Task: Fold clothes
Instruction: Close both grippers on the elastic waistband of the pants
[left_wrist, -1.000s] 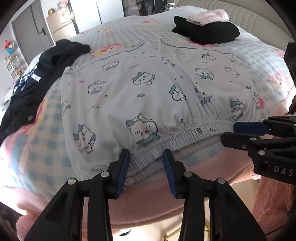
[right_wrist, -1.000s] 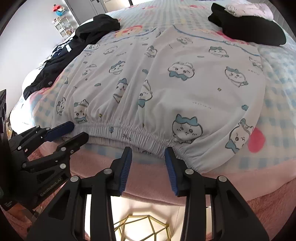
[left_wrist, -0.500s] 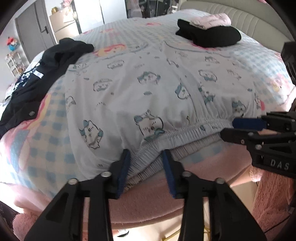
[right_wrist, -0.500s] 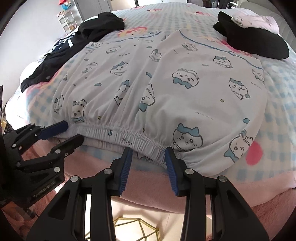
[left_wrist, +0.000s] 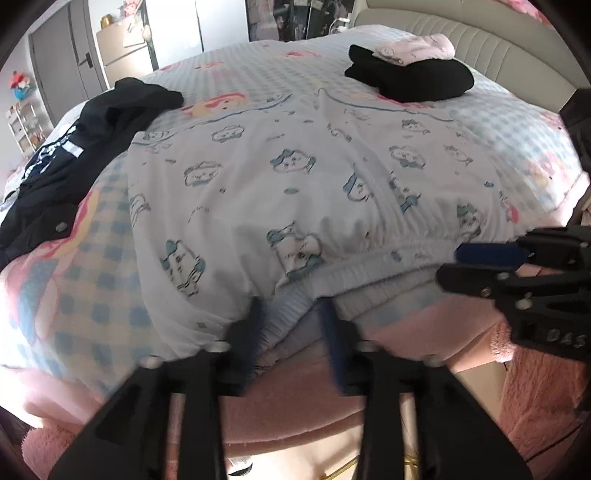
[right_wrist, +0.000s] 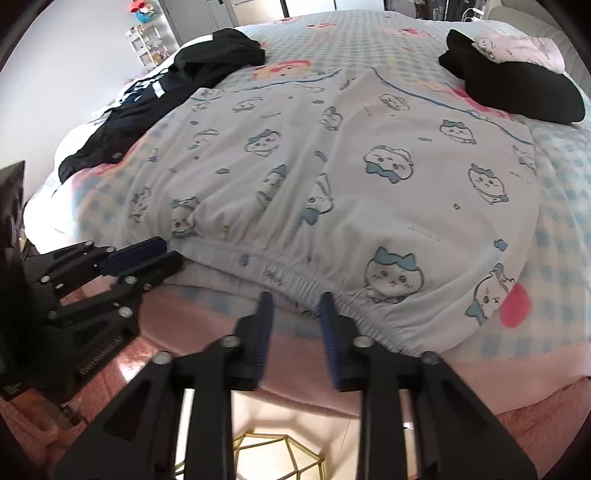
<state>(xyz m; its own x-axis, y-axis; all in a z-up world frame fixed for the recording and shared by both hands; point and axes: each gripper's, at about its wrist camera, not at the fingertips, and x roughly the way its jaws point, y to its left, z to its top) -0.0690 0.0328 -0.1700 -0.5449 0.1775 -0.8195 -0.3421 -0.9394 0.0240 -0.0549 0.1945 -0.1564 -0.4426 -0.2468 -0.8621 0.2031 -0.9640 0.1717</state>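
Pajama pants white w/ blue cartoon print, spread flat, waistband bunched.

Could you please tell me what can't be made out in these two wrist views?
- Left wrist view: left tongs motion-blurred; contact with pajama shorts waistband unclear.
- Right wrist view: black folded garment is cut off by the frame's edge.
- Both: black jacket's white lettering too small.
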